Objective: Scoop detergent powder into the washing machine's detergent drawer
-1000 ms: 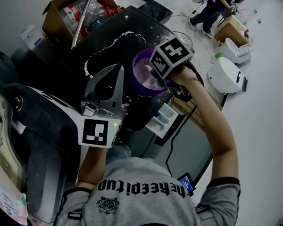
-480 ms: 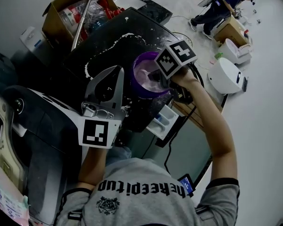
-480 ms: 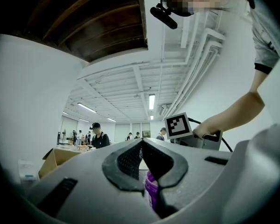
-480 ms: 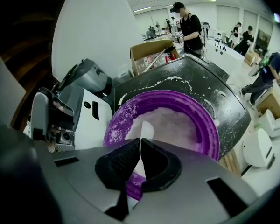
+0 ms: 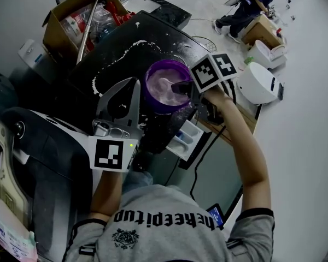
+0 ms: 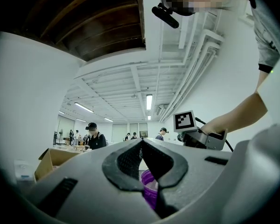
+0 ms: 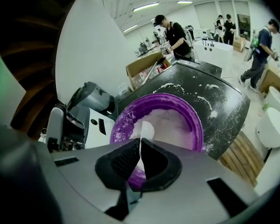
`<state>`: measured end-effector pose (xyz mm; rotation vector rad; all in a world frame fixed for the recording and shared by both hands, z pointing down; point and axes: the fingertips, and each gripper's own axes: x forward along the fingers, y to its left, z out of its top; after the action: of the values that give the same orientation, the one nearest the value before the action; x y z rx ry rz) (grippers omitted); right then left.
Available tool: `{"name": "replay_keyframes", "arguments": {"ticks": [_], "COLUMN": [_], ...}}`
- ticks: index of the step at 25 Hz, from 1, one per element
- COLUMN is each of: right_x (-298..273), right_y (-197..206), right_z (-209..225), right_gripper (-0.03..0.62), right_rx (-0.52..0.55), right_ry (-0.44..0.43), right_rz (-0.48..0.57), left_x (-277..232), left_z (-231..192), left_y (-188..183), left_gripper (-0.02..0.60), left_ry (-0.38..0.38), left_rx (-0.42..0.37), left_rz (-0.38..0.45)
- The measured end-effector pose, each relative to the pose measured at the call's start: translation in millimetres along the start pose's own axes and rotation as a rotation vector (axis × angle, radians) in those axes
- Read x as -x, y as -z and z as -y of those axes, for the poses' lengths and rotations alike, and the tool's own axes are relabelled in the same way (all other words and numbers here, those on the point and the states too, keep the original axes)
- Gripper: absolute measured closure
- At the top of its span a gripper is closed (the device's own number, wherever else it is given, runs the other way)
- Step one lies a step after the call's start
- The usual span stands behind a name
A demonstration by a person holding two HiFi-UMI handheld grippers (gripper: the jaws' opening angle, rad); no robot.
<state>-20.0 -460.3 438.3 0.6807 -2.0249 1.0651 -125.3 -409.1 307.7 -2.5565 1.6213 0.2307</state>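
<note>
Both grippers: jaws pressed together on the right gripper (image 7: 140,143) (image 5: 181,86) and the left gripper (image 6: 141,143) (image 5: 135,82).
Right hold: black ribbed pads pinch the thin flat handle of a white scoop (image 7: 143,130) (image 5: 168,83).
Scoop position: its rounded bowl is down on the detergent powder (image 7: 173,121) (image 5: 159,89), straight ahead of the right gripper.
Tub (image 7: 189,113) (image 5: 155,103): round, purple plastic, with its inner wall dusted white.
Powder: fine, white, heaped.
Left hold: nothing; its tips are just beside the tub's left side.
Detergent drawer (image 5: 187,137): white, compartmented, pulled out below the tub, apart from both grippers.
Machine top (image 7: 219,94) (image 5: 153,34): black, glossy, streaked with spilled powder (image 5: 116,60).
</note>
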Motion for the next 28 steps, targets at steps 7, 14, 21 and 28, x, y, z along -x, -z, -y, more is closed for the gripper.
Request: {"name": "replay_keyframes", "arguments": {"ticks": [7,14,21,28], "right_x": [24,44,60,84], "right_y": [13,28,42,57], "right_z": [-7,-13,-16,-22], "right_gripper": [0.588,0.588,0.589,0.588], "right_rx": [-0.059,-0.076,-0.152,-0.181], "right_ry": [-0.083,-0.111,-0.153,-0.166], "right_rz": [0.148,0.265,0.356,0.454], "left_x": [-1,1,11,25], "left_z": [18,41,57,75], "left_y": [-6,-12,-12,-15], "left_gripper": [0.578,0.578,0.578,0.578], "left_ry": [0.028,0.060,0.082,0.098], "left_rx": [-0.007,-0.009,-0.027,-0.034], "left_rz": [0.009,0.013,0.003,0.002]}}
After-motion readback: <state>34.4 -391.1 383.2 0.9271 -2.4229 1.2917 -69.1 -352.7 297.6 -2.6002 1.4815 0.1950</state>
